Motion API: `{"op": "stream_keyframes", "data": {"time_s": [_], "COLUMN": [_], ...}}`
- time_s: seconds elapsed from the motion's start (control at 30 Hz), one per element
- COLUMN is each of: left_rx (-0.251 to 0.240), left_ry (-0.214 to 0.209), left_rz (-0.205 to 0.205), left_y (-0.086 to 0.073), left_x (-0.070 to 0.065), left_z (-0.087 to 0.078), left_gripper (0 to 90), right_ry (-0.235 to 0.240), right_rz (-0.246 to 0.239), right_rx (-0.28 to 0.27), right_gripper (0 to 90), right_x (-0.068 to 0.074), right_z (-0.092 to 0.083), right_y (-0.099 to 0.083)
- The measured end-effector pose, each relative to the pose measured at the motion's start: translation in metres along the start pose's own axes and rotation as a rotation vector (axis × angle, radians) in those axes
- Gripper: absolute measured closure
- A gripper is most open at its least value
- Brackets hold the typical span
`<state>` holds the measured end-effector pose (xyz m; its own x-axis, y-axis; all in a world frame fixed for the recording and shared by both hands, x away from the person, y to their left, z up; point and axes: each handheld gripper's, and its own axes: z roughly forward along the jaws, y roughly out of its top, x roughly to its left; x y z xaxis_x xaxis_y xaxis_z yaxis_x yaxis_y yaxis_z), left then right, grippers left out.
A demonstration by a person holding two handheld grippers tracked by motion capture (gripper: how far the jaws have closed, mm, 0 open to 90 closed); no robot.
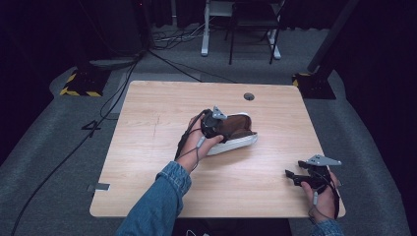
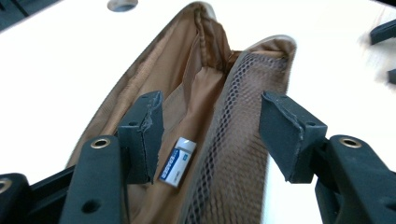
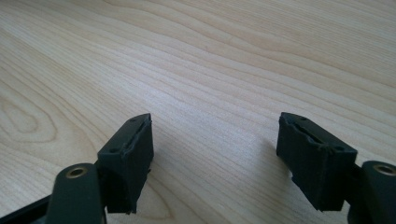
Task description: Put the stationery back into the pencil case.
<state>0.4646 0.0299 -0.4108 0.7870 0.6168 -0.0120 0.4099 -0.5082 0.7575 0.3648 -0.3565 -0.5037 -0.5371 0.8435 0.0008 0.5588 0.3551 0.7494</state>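
- Hovering over a brown pouch [image 1: 235,129] at the centre of the counter [image 1: 147,147], the left gripper [image 1: 216,123] holds its jaws parted about halfway with nothing between them.
- In the left gripper view, the pouch [image 2: 201,93] gapes open toward twelve o'clock, showing a tan lining and a brown mesh pocket [image 2: 243,116]. A small white and blue packet [image 2: 179,162] lies on the lining, just beside the jaw at eight o'clock and apart from both pads.
- Risk: the packet looks only loosely seated near the mouth. Lifting or tipping the pouch could let it slide out onto the counter.
- Risk: the mesh pocket sits close to the jaw at four o'clock. A careless withdrawal could snag the netting and drag the whole pouch along.
- Risk: the soft pouch walls are unsupported and may fold shut over the packet, hiding it from any further check.
- The right gripper [image 1: 298,175] rests near the counter edge at five o'clock in the high view, well apart from the pouch, jaws spread wide over bare wood [image 3: 201,56]. From there it cannot steady the pouch if it shifts.
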Motion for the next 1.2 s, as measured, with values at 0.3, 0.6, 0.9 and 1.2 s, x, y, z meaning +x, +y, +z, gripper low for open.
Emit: {"op": "stream_keyframes", "data": {"time_s": [0.3, 0.6, 0.9, 1.2], "left_rx": [-0.058, -0.087, -0.108, -0.109], "left_ry": [0.023, 0.056, 0.097, 0.144], "left_rz": [-0.018, -0.034, -0.047, -0.061], "left_y": [-0.008, -0.022, -0.042, -0.069], "left_x": [-0.006, -0.013, -0.015, -0.007], "left_z": [-0.044, -0.083, -0.117, -0.144], "left_gripper": [38.5, 37.5, 36.4, 33.3], "right_ry": [0.001, 0.002, 0.003, 0.003], "right_rz": [0.001, 0.001, 0.0, 0.001], "right_rx": [0.0, 0.0, 0.0, 0.0], "right_gripper": [28.1, 28.0, 28.0, 28.0], "right_x": [0.0, 0.0, 0.0, 0.0], "right_z": [0.0, 0.001, 0.001, 0.001], "right_y": [0.0, 0.001, 0.001, 0.001]}}
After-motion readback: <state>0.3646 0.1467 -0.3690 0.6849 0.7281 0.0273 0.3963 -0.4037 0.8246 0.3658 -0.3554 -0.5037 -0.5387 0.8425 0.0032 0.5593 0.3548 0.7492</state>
